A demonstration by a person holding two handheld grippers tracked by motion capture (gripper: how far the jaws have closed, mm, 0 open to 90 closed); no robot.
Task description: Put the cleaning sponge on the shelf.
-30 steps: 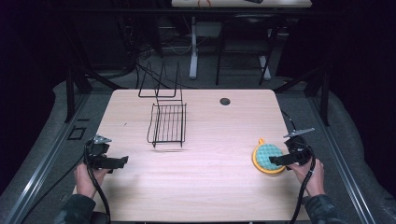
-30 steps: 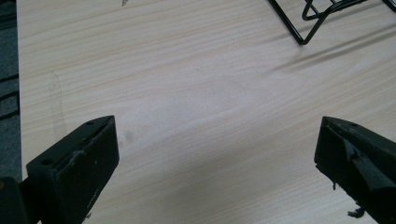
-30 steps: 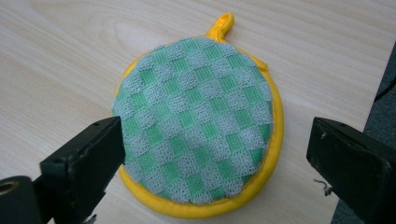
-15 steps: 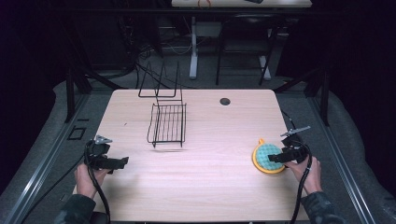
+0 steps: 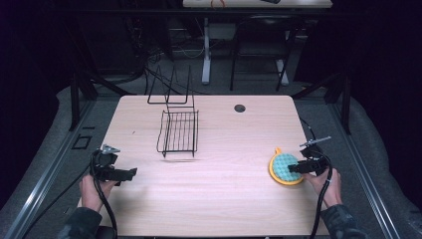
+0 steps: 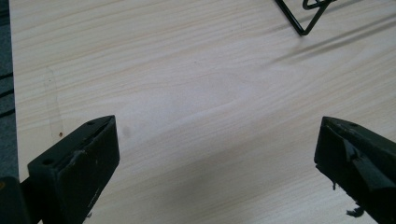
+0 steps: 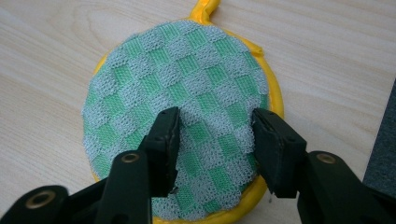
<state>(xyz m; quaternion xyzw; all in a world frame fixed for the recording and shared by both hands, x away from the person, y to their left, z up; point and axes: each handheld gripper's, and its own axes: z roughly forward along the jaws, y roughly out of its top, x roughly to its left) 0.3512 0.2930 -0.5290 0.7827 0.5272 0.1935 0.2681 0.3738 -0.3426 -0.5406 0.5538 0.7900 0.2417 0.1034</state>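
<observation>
A: Where is the pad (image 7: 180, 112) relative to the right claw (image 7: 215, 135)?

B: Right under it, flat on the table (image 7: 327, 56). The jaws have just been closing and stand half open over its near part, gripping nothing.

A: And the left claw (image 6: 215, 154)?

B: Wide open over bare wood, well apart from the pad.

Black wire rack (image 5: 179, 132) mid-table on the pale wooden table (image 5: 224, 199), small dark hole (image 5: 240, 108) near its far edge
</observation>
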